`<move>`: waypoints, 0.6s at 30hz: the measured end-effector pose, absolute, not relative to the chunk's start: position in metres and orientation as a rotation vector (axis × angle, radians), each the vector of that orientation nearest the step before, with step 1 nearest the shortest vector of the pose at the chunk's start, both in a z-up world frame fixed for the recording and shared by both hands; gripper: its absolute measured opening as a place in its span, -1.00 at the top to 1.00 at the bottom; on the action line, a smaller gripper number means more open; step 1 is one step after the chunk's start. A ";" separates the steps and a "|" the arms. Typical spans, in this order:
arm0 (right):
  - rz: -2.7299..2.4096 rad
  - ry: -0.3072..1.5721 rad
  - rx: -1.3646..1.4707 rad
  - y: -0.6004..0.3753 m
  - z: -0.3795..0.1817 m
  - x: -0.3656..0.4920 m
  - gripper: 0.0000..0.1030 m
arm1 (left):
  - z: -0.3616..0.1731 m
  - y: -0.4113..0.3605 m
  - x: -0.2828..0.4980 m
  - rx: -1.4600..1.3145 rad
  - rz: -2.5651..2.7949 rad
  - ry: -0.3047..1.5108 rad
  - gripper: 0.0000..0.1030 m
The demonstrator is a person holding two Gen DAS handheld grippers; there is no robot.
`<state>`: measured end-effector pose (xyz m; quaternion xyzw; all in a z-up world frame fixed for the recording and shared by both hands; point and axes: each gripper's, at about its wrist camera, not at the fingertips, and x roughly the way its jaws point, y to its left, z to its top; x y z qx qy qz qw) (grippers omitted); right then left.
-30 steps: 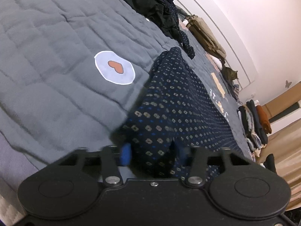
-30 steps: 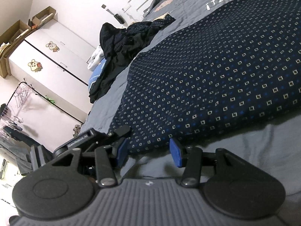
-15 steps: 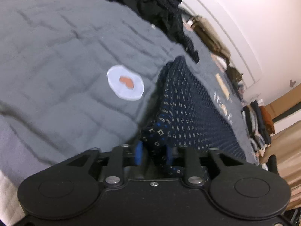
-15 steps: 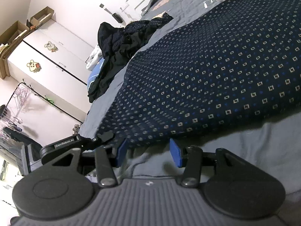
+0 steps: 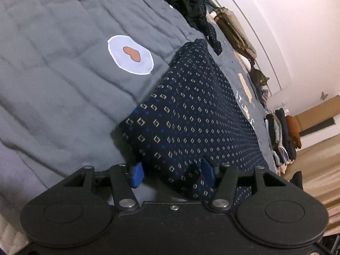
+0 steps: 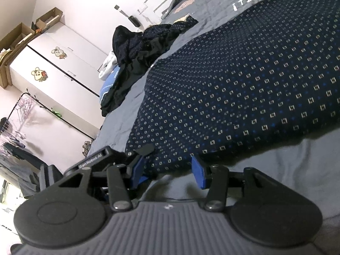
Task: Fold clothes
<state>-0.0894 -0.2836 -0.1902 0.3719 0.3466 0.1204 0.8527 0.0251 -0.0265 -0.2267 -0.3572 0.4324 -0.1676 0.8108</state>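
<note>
A dark navy garment with small square and blue dot print (image 5: 191, 116) lies spread flat on the grey quilt (image 5: 53, 74); it also fills the right wrist view (image 6: 244, 80). My left gripper (image 5: 172, 171) is open, its blue pads on either side of the garment's near corner, which lies loose between them. My right gripper (image 6: 167, 171) is open at the garment's near edge, just in front of it, holding nothing. The left gripper's body (image 6: 102, 159) shows at the left of the right wrist view.
A heap of dark unfolded clothes (image 6: 140, 48) lies at the far side of the bed. A stack of folded clothes (image 5: 282, 136) stands at the bed's far right. A white wardrobe (image 6: 55, 63) and a clothes rack (image 6: 27, 110) stand beyond the bed.
My left gripper closed on the garment's corner half a second ago and has now opened, leaving the corner flat on the quilt. The right gripper has stayed open and barely moved.
</note>
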 end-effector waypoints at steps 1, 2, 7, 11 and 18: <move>0.252 0.732 0.782 -0.284 -0.191 -0.089 0.05 | -0.225 -0.026 0.025 -0.754 -0.350 0.907 0.25; 0.250 0.733 0.782 -0.284 -0.191 -0.089 0.05 | -0.223 -0.024 0.025 -0.744 -0.335 0.888 0.45; 0.242 0.734 0.780 -0.286 -0.192 -0.089 0.05 | -0.204 -0.010 0.019 -0.717 -0.277 0.791 0.74; 0.234 0.734 0.777 -0.287 -0.193 -0.089 0.05 | -0.199 -0.014 0.017 -0.688 -0.261 0.859 0.65; 0.206 0.723 0.774 -0.297 -0.190 -0.097 0.05 | -0.182 -0.016 -0.005 -0.575 -0.239 0.861 0.00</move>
